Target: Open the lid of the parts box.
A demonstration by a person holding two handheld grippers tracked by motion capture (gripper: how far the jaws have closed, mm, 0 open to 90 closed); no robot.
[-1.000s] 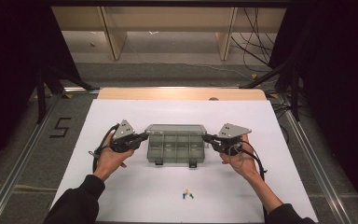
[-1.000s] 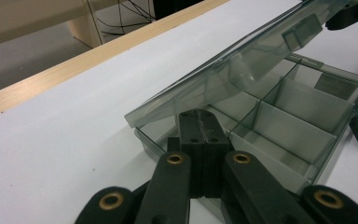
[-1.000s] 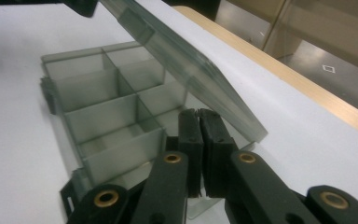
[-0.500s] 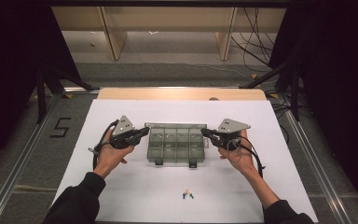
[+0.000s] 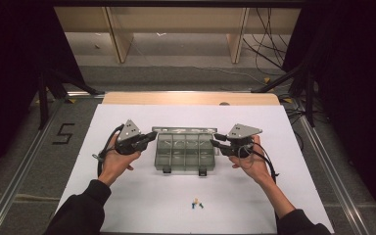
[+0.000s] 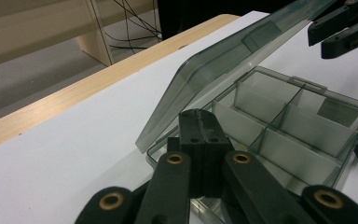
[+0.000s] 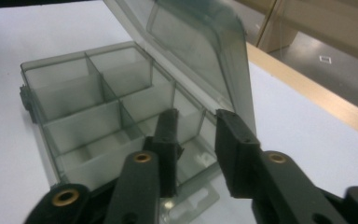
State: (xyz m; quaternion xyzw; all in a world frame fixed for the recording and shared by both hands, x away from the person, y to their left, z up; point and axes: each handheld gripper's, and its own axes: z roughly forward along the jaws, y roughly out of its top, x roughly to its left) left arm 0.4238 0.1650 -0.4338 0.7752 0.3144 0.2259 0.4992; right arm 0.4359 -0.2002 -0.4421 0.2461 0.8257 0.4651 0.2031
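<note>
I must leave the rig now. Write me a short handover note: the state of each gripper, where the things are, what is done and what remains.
Left gripper: jaws shut, empty, at the left end of the compartment box.
Right gripper: jaws have just been opening and now stand apart at the box's right end; the pads press on nothing.
Box: middle of the white table, lid raised and tilted back, not fully open. The compartments in view look empty.
Small coloured pieces: on the table in front of the box, untouched.
Done: lid lifted.
Left, probably: let the lid settle open, then put the small pieces into the compartments.
</note>
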